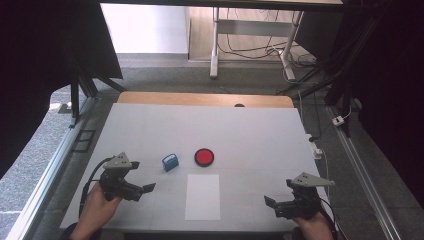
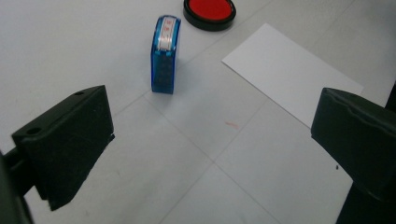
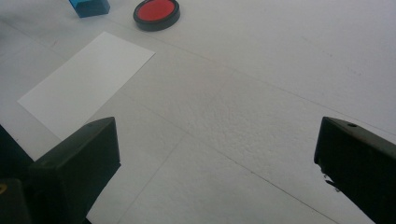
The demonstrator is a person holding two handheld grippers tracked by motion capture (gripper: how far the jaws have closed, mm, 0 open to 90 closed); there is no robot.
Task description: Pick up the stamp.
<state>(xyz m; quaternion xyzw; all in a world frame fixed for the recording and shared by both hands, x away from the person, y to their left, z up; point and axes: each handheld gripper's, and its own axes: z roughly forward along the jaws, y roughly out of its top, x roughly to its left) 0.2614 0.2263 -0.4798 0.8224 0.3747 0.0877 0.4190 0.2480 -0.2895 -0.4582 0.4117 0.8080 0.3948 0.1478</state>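
Blue plastic self-inking stamp point(image 2: 165, 55) cut off at right gripper view's top edge; label lettering unreadable. Both grippers' jaws wide open, empty.

My left gripper point(image 2: 212, 154) and right gripper point(image 3: 217, 172): matt black jaws, probably plastic. Stamp point(image 2: 164, 53): glossy translucent blue plastic. Ink pad point(image 2: 209, 12): shiny black rim, matt red felt-like face. Sheet point(image 2: 292, 72): smooth white paper. Table point(image 3: 261, 84): matt white, finely grained.
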